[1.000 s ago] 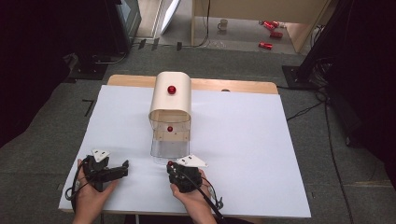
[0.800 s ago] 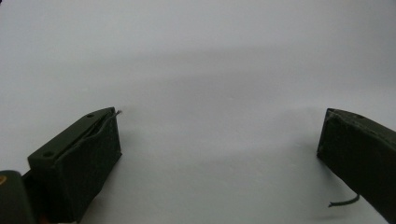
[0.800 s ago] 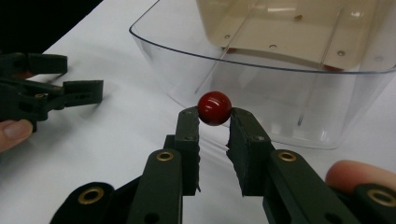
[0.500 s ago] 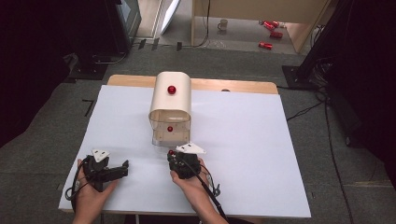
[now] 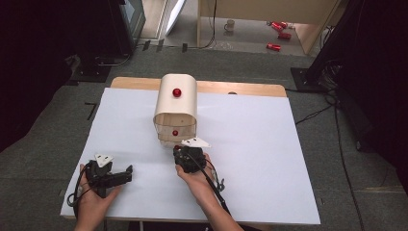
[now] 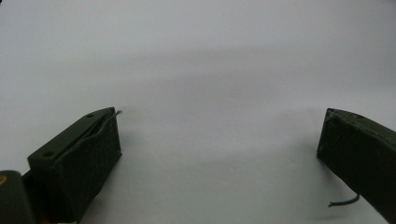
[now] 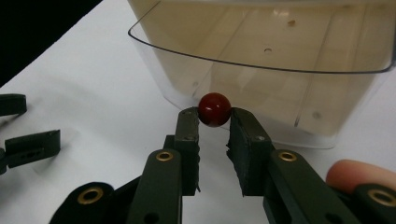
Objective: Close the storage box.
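Red knob (image 7: 214,108) pinched between right gripper (image 7: 214,122) jaw tips

Ahead of my right gripper (image 7: 214,122) the clear drawer (image 7: 261,70) of the cream box (image 5: 176,103) blocked the way, its front wall just behind the red knob (image 7: 214,109) pinched at my jaw tips. The box stood mid-table toward the far edge. White table (image 5: 269,159) lay bare right of the box. My left gripper (image 5: 113,177) rested well apart at the near left, bare surface between its wide jaws.
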A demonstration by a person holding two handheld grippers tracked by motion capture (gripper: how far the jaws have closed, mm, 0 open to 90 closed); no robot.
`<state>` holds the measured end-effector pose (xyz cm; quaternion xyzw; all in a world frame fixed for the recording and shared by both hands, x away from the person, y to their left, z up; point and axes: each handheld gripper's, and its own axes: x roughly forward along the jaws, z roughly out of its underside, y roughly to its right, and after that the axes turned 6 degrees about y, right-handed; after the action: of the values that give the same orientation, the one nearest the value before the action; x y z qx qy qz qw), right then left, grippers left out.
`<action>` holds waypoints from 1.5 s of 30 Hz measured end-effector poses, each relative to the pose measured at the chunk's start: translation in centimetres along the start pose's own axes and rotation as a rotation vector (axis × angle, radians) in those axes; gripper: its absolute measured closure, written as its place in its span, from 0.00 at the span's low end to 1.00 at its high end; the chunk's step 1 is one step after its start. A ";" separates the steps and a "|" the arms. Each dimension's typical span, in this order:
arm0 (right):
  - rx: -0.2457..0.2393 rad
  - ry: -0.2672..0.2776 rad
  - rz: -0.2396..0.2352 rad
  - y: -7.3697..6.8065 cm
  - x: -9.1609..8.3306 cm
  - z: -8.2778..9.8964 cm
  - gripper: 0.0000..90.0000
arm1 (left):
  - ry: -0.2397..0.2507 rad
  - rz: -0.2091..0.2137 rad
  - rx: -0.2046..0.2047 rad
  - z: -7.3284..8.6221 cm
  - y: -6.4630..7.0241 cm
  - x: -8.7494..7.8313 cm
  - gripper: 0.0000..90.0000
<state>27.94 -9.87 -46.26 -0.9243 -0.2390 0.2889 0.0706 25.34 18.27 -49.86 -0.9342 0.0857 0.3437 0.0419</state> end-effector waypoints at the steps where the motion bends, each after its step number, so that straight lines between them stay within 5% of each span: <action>1: 0.000 0.005 -0.001 0.1 0.1 -0.1 0.83 | 0.000 0.000 0.000 0.0 0.0 0.0 0.00; 18: -0.015 0.011 -0.013 0.6 0.4 -0.8 0.83 | 0.000 -0.001 0.002 0.0 0.0 0.0 0.00; 26: -0.052 0.006 -0.041 1.1 -0.7 -1.0 0.47 | 0.003 -0.001 -0.001 0.0 0.0 0.0 0.00; 33: -0.066 0.009 -0.092 3.0 -2.8 -1.2 0.14 | 0.000 -0.001 0.001 0.0 0.0 0.0 0.00; 39: -0.105 0.010 -0.069 4.8 -4.7 -1.1 0.08 | 0.000 -0.001 0.001 0.0 0.0 0.0 0.00; 45: -0.085 0.036 -0.029 7.3 -7.1 -1.0 0.02 | 0.000 -0.002 0.002 0.0 0.0 0.0 0.00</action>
<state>26.35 -19.71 -43.84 -0.9280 -0.2631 0.2609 0.0398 25.35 18.26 -49.87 -0.9343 0.0852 0.3435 0.0429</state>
